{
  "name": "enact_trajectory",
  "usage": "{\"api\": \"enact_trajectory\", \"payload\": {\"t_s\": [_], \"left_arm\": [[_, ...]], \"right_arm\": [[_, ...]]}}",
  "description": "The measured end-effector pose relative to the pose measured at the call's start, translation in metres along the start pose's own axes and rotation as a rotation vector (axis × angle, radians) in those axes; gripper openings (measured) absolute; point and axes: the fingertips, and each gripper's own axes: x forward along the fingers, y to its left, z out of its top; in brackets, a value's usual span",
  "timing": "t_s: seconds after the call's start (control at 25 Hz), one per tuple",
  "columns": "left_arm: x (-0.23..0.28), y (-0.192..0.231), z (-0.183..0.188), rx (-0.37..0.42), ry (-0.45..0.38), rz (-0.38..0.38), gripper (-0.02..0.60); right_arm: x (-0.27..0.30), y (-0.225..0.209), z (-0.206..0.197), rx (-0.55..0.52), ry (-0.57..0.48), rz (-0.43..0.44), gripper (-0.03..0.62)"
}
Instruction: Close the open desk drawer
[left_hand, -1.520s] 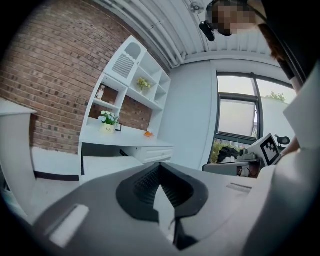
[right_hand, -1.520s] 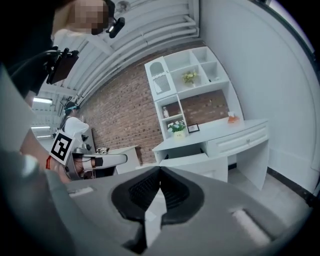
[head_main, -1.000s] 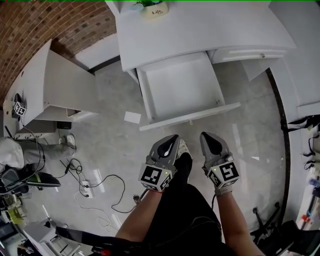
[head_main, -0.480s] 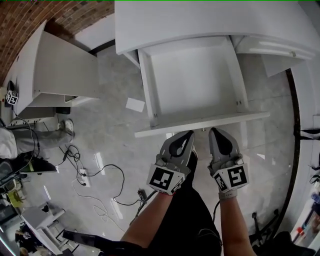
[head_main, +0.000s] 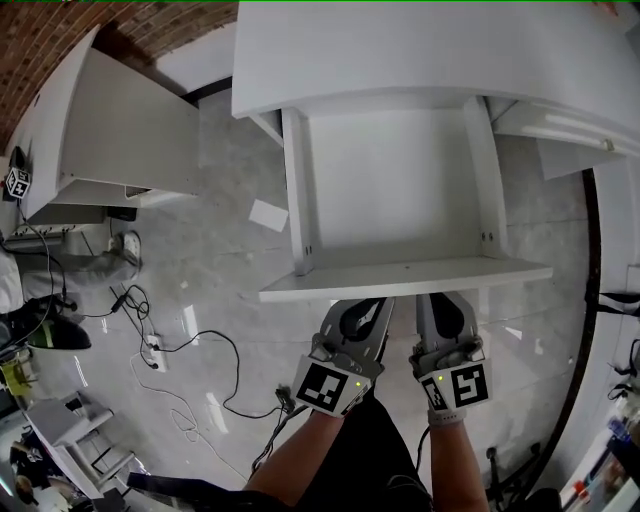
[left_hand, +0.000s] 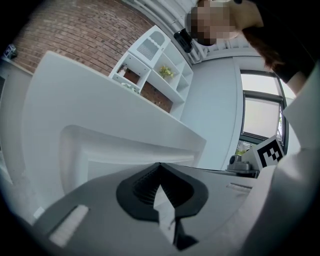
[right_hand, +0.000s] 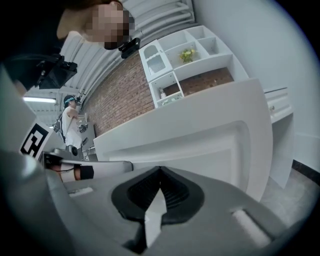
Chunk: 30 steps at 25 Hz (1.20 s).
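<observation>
One open drawer (head_main: 400, 279), frame centre. Two grippers at lower centre, left gripper (head_main: 371, 307) and right gripper (head_main: 444, 302), side by side, jaws together, empty, tips at drawer front.

Left gripper (head_main: 378, 304) and right gripper (head_main: 440, 300) side by side, fingers together.

The pale, glossy floor (head_main: 230, 300) carries a white desk (head_main: 400, 50) at the top and a second white table (head_main: 110, 130) to the left, well apart. A small sheet of paper (head_main: 268, 214) lies flat on the floor between them. Further left lies a power strip (head_main: 152, 352), with a black cable (head_main: 215, 345) looping loosely beside it.
</observation>
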Motion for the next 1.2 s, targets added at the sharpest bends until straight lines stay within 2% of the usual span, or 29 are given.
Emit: {"api": "enact_trajectory", "payload": {"t_s": [0.44, 0.6, 0.8, 1.2], "left_arm": [[0.030, 0.029, 0.013, -0.012, 0.003, 0.055, 0.002], [0.039, 0.037, 0.014, -0.010, 0.037, 0.061, 0.002], [0.057, 0.044, 0.026, -0.018, 0.010, 0.064, 0.002], [0.087, 0.071, 0.041, -0.048, 0.009, 0.095, 0.002]], "right_arm": [[0.039, -0.009, 0.012, -0.034, 0.048, 0.057, 0.000], [0.052, -0.014, 0.014, -0.030, 0.082, 0.073, 0.000], [0.065, -0.026, 0.021, 0.025, 0.070, 0.053, 0.000], [0.104, -0.043, 0.034, 0.050, 0.049, 0.058, 0.000]]}}
